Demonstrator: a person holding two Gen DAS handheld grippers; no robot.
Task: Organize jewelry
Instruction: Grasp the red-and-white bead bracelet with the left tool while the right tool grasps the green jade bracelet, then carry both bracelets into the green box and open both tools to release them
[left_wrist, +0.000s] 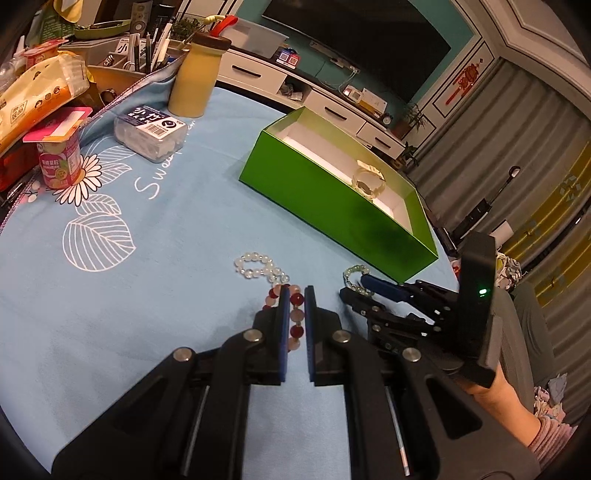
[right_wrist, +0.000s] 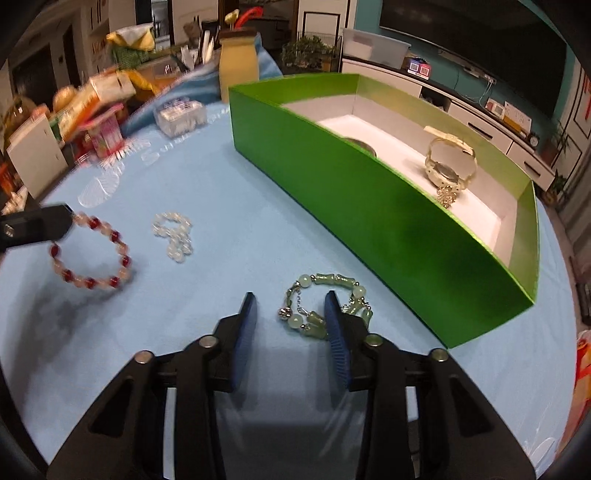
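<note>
Right wrist view: green jade-bead bracelet with silver chain links (right_wrist: 325, 302) lies on the light-blue cloth surface (right_wrist: 221, 177), partly between the right tool's (right_wrist: 291, 314) half-open blue pads; the right pad overlaps its beads, but no grip is evident. It looks light, limp and smooth, so pinching across one beaded strand seems safest. Left of that tool, the left tool (left_wrist: 295, 295) is nearly closed on a red-and-pink bead bracelet (right_wrist: 92, 254). A clear bead bracelet (right_wrist: 173, 236) lies between. Ahead and right sits the open green box (right_wrist: 369, 229).
</note>
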